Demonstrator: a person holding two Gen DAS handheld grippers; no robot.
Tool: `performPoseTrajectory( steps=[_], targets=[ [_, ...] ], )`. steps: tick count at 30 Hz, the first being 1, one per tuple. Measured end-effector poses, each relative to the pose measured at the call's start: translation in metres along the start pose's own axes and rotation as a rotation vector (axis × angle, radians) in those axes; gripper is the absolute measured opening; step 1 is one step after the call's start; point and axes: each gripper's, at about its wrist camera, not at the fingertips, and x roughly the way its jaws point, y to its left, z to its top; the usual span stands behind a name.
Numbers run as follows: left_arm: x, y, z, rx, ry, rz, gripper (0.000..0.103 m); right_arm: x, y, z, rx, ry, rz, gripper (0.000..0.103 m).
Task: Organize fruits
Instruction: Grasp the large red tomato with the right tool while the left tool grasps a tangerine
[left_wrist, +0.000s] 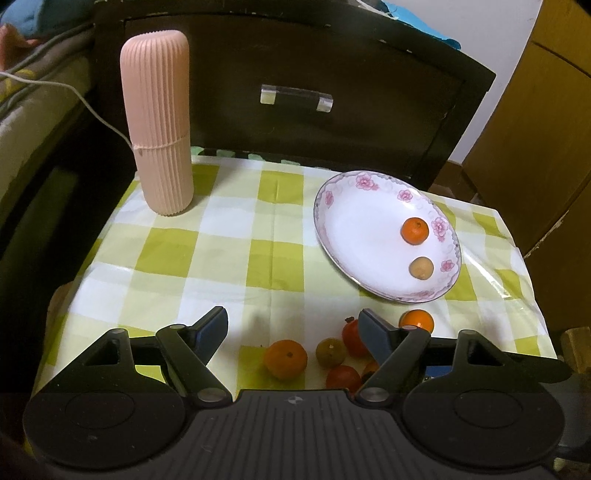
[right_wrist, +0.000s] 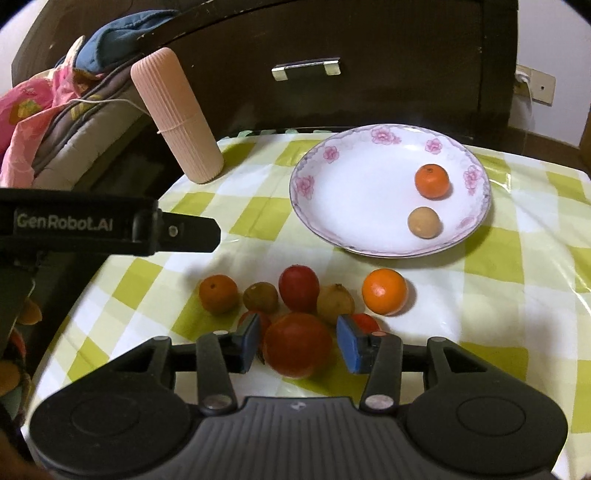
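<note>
A white plate with pink flowers (right_wrist: 306, 173) holds a small orange (right_wrist: 432, 181) and a brown round fruit (right_wrist: 424, 222). In front of it several loose fruits lie on the checked cloth: oranges (right_wrist: 384, 291) (right_wrist: 218, 293), brown ones (right_wrist: 335, 303) and red ones (right_wrist: 298, 288). My right gripper (right_wrist: 300, 343) straddles a large red fruit (right_wrist: 297, 345), with a small gap at each blue pad. My left gripper (left_wrist: 291, 325) stands wide open over the left of the pile, above an orange (left_wrist: 285, 359) and a brown fruit (left_wrist: 330, 352). The plate (left_wrist: 332, 192) lies beyond it to the right.
A tall ribbed pink container (left_wrist: 159, 122) stands at the cloth's back left corner. A dark cabinet with a metal handle (left_wrist: 295, 96) rises behind the table. Bedding and a white cable (left_wrist: 55, 85) lie to the left. The left tool's black housing (right_wrist: 110, 229) crosses the right wrist view.
</note>
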Motion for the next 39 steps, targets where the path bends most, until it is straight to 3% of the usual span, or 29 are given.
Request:
performPoseTrajectory(
  steps=[12, 18, 24, 29, 37, 39],
  targets=[
    [0.005, 0.003, -0.006, 0.024, 0.029, 0.003, 0.084, 0.001, 0.003, -0.005, -0.028, 0.02, -0.001, 0.042],
    [0.011, -0.001, -0.02, 0.133, 0.047, 0.025, 0.082, -0.016, 0.003, -0.009, -0.027, 0.018, 0.026, 0.042],
    [0.019, 0.0, -0.037, 0.246, 0.059, 0.038, 0.072, -0.029, 0.003, -0.02, -0.015, 0.04, 0.057, 0.042],
    [0.033, -0.001, -0.037, 0.255, 0.064, 0.033, 0.062, -0.024, 0.002, -0.028, -0.012, 0.07, 0.063, 0.042],
    [0.049, -0.008, -0.039, 0.257, 0.062, 0.062, 0.061, -0.021, -0.004, -0.029, 0.002, 0.066, 0.057, 0.042],
    [0.048, -0.01, -0.04, 0.251, 0.056, 0.064, 0.056, -0.021, -0.004, -0.029, 0.004, 0.065, 0.058, 0.042]
  ],
)
